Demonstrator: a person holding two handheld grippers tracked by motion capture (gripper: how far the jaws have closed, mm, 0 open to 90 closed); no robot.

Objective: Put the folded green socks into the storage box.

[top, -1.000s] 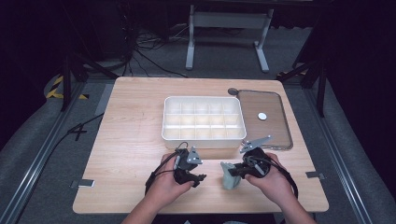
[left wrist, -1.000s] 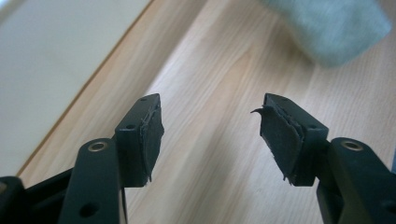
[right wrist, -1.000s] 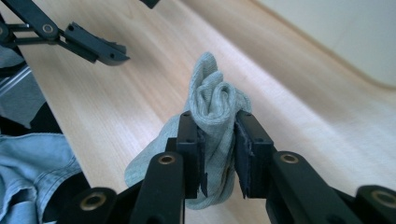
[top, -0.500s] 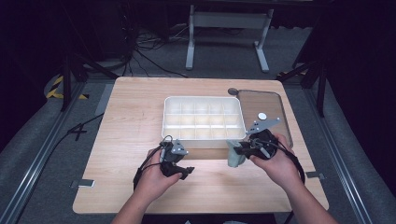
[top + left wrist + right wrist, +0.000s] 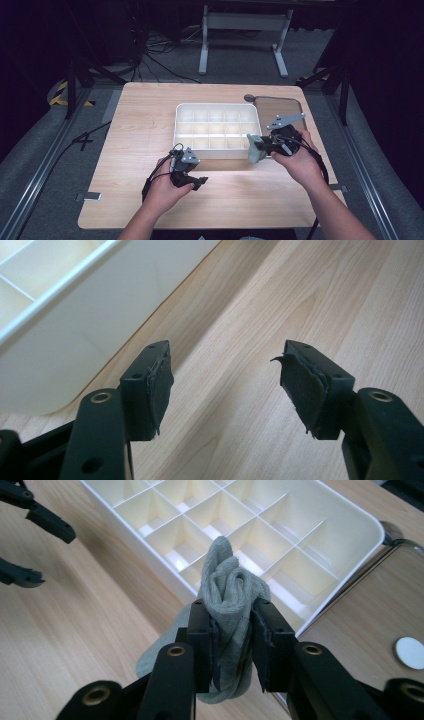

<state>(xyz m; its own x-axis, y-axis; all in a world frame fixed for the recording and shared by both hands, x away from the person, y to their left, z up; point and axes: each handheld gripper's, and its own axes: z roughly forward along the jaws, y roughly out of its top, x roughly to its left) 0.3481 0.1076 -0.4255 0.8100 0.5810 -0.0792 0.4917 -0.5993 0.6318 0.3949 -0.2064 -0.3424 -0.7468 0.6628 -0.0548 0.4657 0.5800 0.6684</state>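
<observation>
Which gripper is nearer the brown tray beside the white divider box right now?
Right. The right gripper, shut on a rolled grey sock, sits at the brown tray's near edge. The left gripper, open, is across the table, in front of the white divider box.

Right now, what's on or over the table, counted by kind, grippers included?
Grippers: 2, left gripper, right gripper
Rolled grey sock: 1
White divided tray: 1
Brown lid: 1
Small white disc: 1
Total: 6
</observation>
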